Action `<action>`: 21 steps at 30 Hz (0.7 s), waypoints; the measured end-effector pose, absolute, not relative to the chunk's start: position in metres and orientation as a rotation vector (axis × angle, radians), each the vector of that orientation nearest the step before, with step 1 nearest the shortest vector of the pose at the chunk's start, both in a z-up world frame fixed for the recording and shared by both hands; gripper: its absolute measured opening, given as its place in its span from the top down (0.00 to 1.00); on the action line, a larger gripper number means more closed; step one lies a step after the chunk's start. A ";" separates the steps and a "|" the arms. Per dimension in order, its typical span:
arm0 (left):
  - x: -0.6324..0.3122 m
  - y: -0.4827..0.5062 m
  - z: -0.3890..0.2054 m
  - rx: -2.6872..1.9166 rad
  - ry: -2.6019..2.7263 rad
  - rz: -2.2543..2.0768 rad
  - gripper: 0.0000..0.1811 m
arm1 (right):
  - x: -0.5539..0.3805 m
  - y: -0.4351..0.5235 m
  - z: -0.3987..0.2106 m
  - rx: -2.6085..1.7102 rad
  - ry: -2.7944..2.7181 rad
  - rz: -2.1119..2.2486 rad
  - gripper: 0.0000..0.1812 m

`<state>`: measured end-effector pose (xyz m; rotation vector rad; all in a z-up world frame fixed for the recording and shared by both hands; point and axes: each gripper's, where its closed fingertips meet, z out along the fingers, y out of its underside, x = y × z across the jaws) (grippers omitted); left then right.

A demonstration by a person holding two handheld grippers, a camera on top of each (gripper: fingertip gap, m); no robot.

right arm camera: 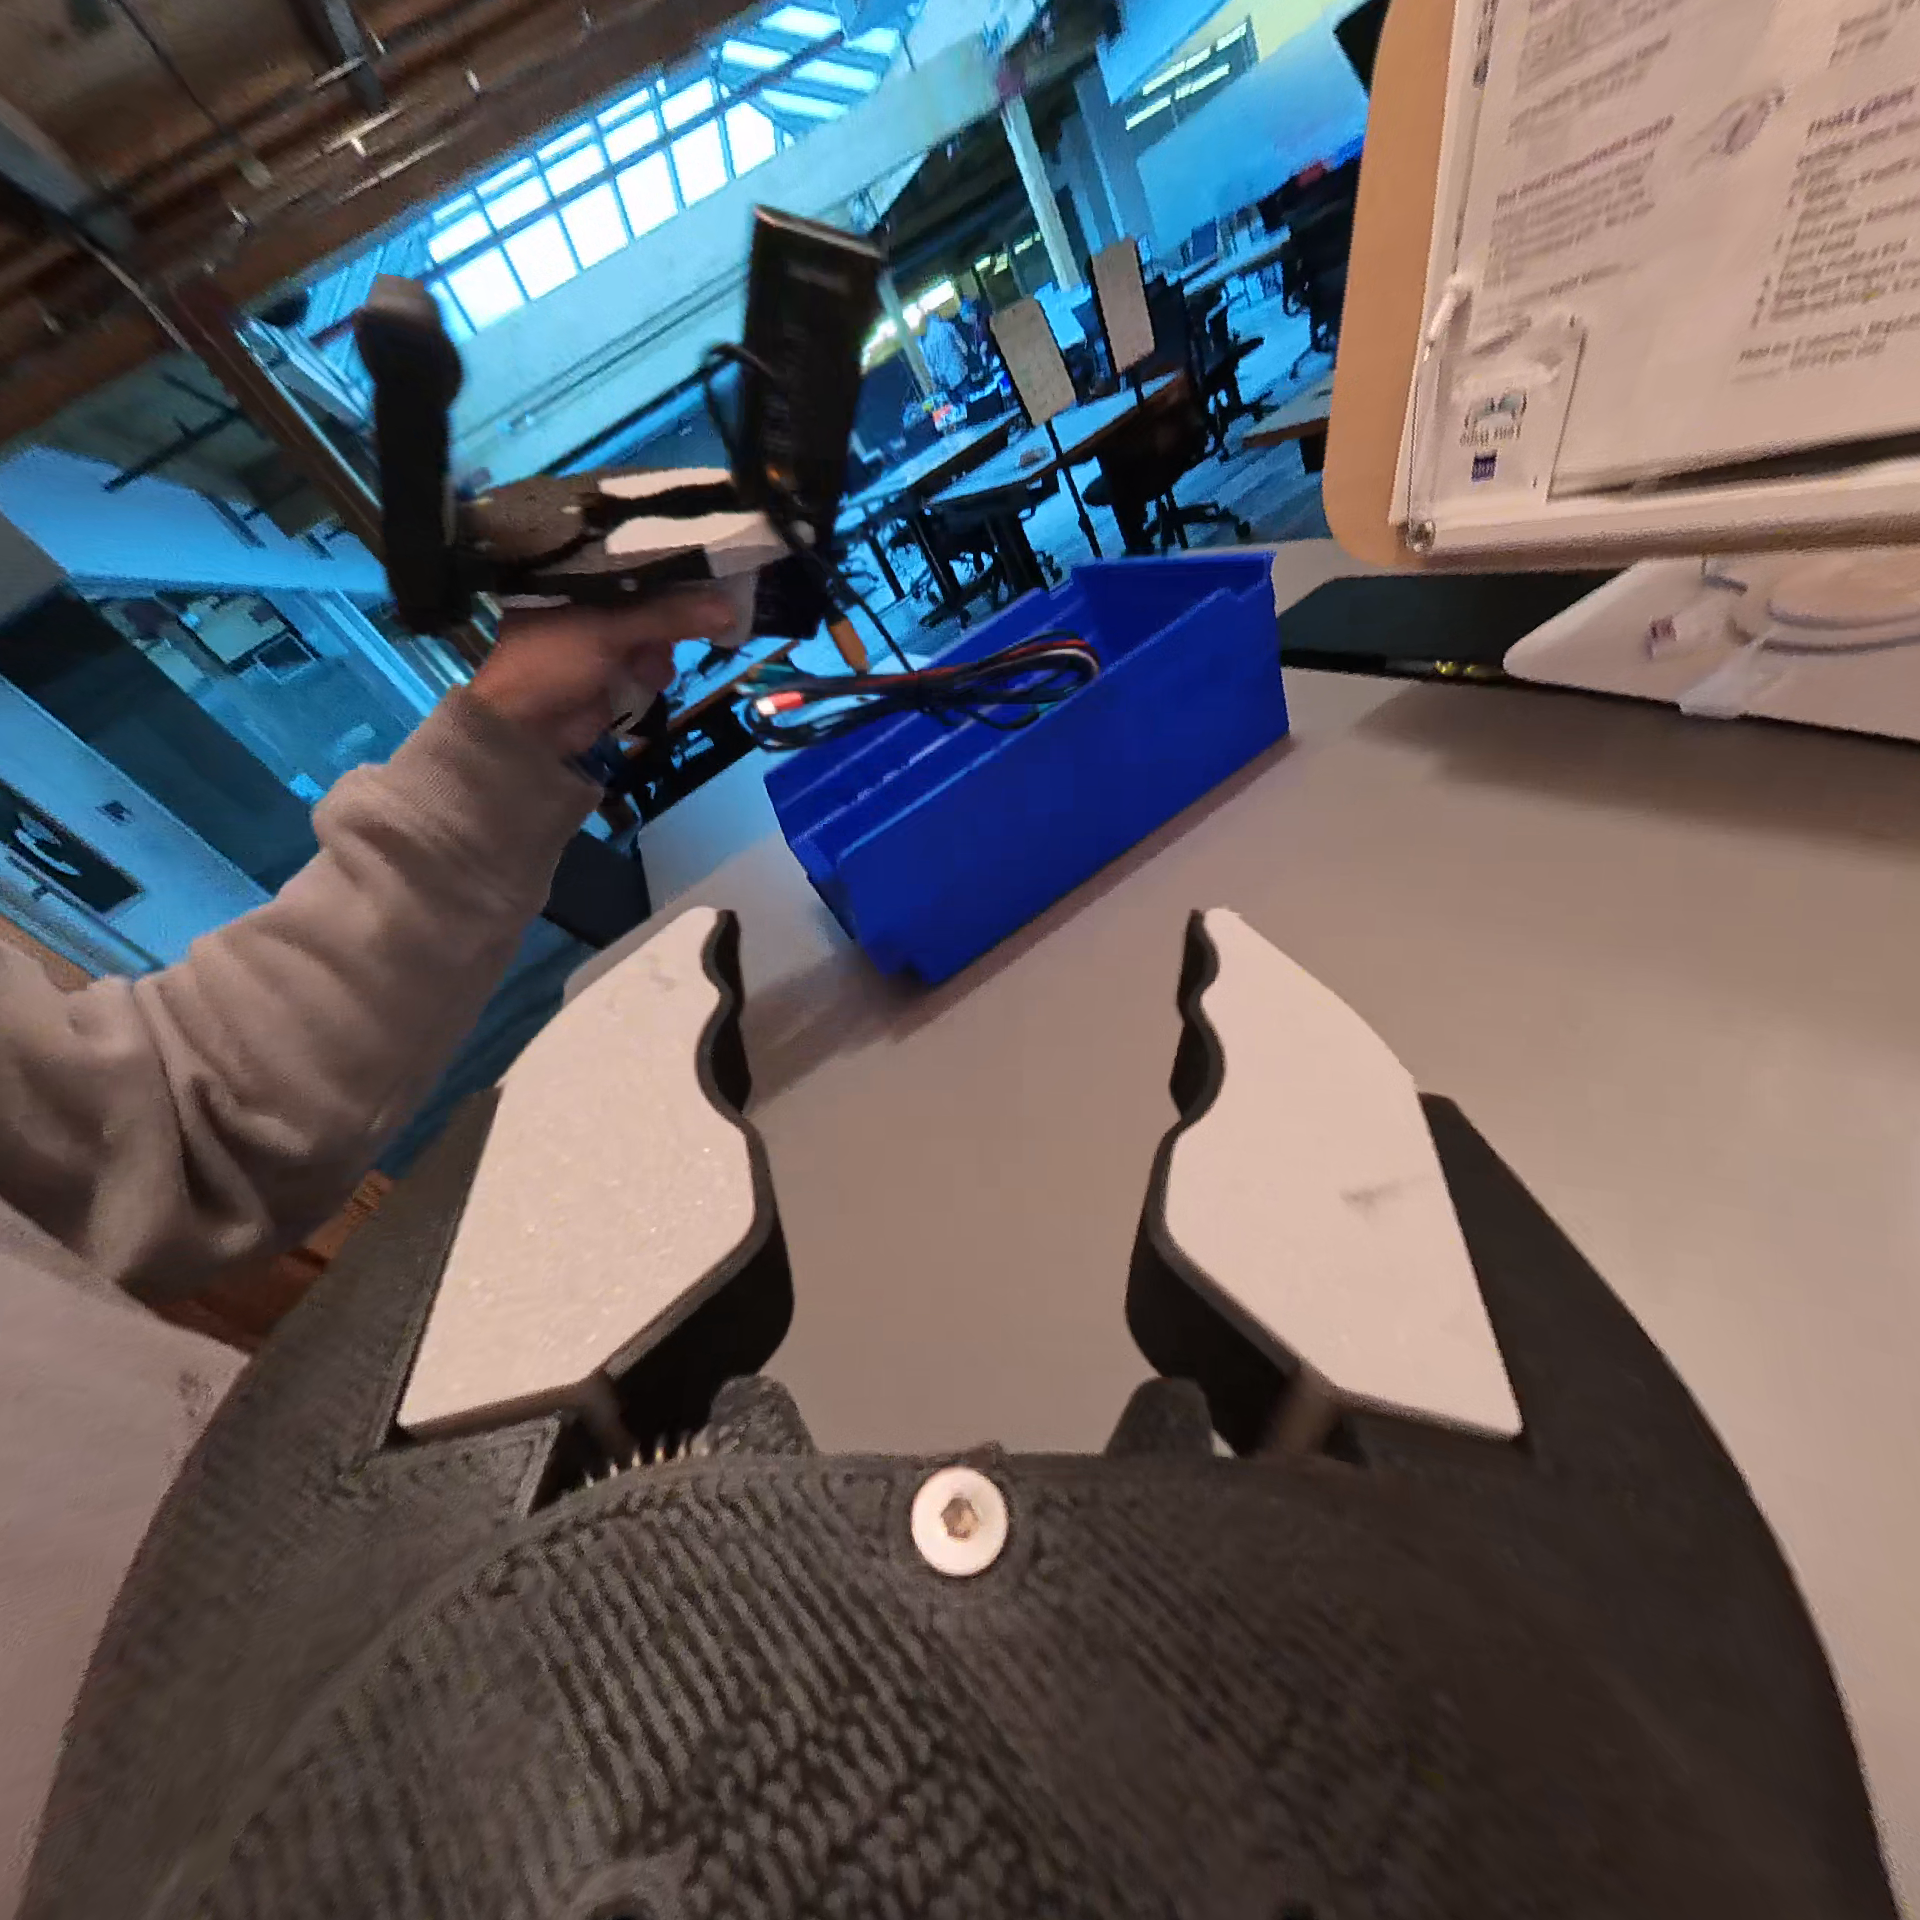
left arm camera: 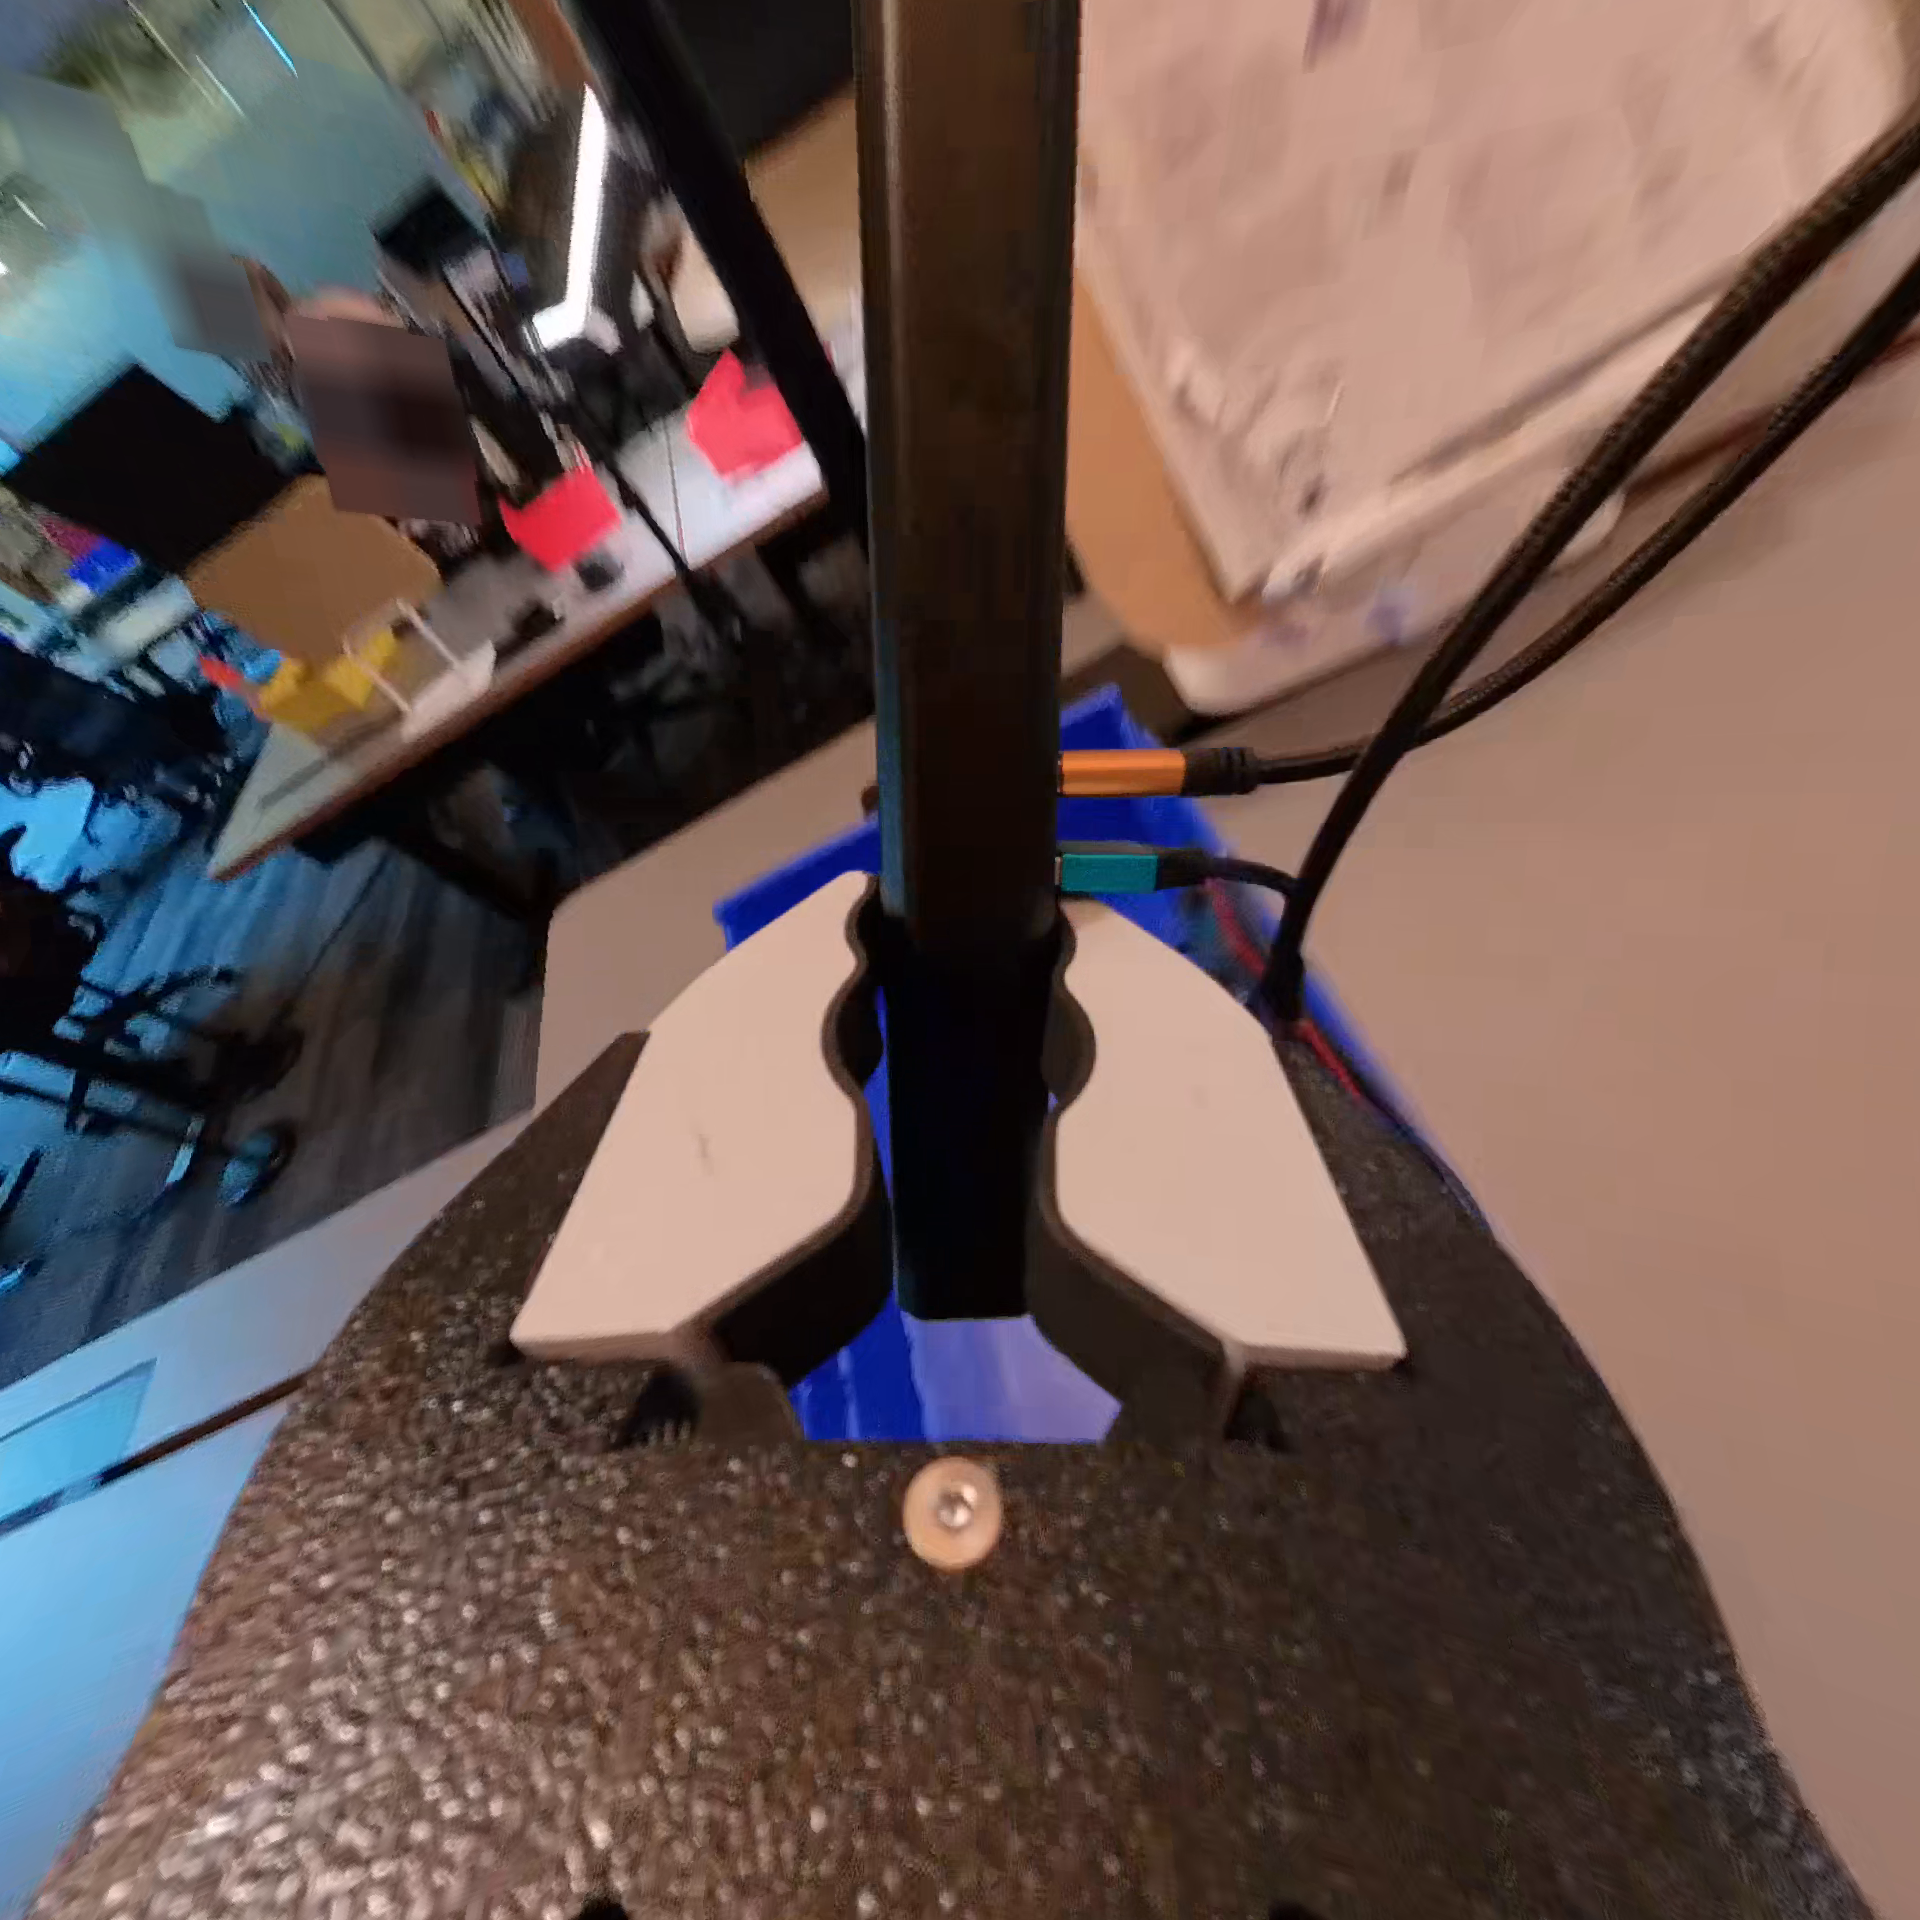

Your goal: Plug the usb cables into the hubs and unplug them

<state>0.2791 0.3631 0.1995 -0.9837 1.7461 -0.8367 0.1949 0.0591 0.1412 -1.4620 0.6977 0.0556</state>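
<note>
- A long black USB hub (left arm camera: 961, 520) stands upright, pinched between the pale fingers of the left hand-held gripper (left arm camera: 961, 935) and lifted above a blue bin (left arm camera: 1132, 717).
- Two plugs sit in the hub's right side, one above the other: an orange-shelled plug (left arm camera: 1122, 774) and, below it, a teal-shelled plug (left arm camera: 1110, 871).
- Their black braided cables (left arm camera: 1558, 520) sweep up and away to the right.
- Seen from the right wrist, the left hand-held gripper (right arm camera: 727, 540) holds the hub (right arm camera: 800, 343) in the air, carried by a person's hand (right arm camera: 582, 665) in a grey sleeve (right arm camera: 260, 997).
- A bundle of dark cables (right arm camera: 925, 691) lies in the blue bin (right arm camera: 1039, 821), which rests on the grey worktop (right arm camera: 1507, 935).
- The right hand-held gripper (right arm camera: 961, 935) hovers over the worktop near the bin, fingers spread wide and gripping nothing.
- A board with printed sheets (right arm camera: 1662, 260) stands at the right.
</note>
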 end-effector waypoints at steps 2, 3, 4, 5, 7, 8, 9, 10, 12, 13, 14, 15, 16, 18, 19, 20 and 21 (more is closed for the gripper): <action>0.265 0.340 0.235 -0.944 1.656 -0.983 0.85 | 0.199 0.061 0.152 -1.451 0.691 0.024 0.49; 0.258 0.328 0.253 -0.927 1.613 -1.066 0.85 | 0.200 0.060 0.158 -1.445 0.686 0.003 0.47; 0.250 0.316 0.268 -0.911 1.575 -1.150 0.85 | 0.202 0.059 0.165 -1.438 0.677 -0.016 0.45; 0.243 0.303 0.281 -0.893 1.548 -1.235 0.85 | 0.203 0.057 0.174 -1.426 0.669 -0.032 0.44; 0.232 0.275 0.294 -0.851 1.539 -1.380 0.85 | 0.204 0.050 0.192 -1.394 0.649 -0.067 0.44; 0.228 0.260 0.292 -0.836 1.568 -1.436 0.85 | 0.206 0.046 0.202 -1.373 0.644 -0.085 0.44; 0.226 0.246 0.286 -0.827 1.596 -1.472 0.85 | 0.207 0.042 0.212 -1.352 0.640 -0.098 0.43; 0.226 0.233 0.277 -0.821 1.617 -1.484 0.85 | 0.208 0.037 0.221 -1.334 0.641 -0.106 0.44; 0.224 0.206 0.250 -0.785 1.676 -1.471 0.85 | 0.211 0.031 0.238 -1.306 0.649 -0.116 0.46; 0.223 0.193 0.235 -0.759 1.699 -1.441 0.85 | 0.212 0.029 0.245 -1.297 0.652 -0.120 0.46; 0.222 0.181 0.219 -0.717 1.720 -1.392 0.85 | 0.213 0.030 0.250 -1.291 0.646 -0.119 0.47; 0.219 0.168 0.202 -0.666 1.743 -1.342 0.85 | 0.214 0.031 0.252 -1.292 0.648 -0.115 0.48; 0.216 0.157 0.187 -0.624 1.760 -1.291 0.85 | 0.216 0.034 0.252 -1.295 0.654 -0.111 0.48; 0.208 0.135 0.161 -0.524 1.785 -1.198 0.85 | 0.216 0.047 0.243 -1.323 0.651 -0.066 0.48; 0.204 0.126 0.152 -0.488 1.787 -1.160 0.85 | 0.213 0.056 0.233 -1.368 0.642 -0.028 0.47; 0.201 0.120 0.146 -0.455 1.781 -1.117 0.85 | 0.207 0.067 0.218 -1.434 0.632 0.022 0.45; 0.198 0.114 0.141 -0.416 1.784 -1.083 0.85 | 0.201 0.075 0.205 -1.487 0.627 0.065 0.44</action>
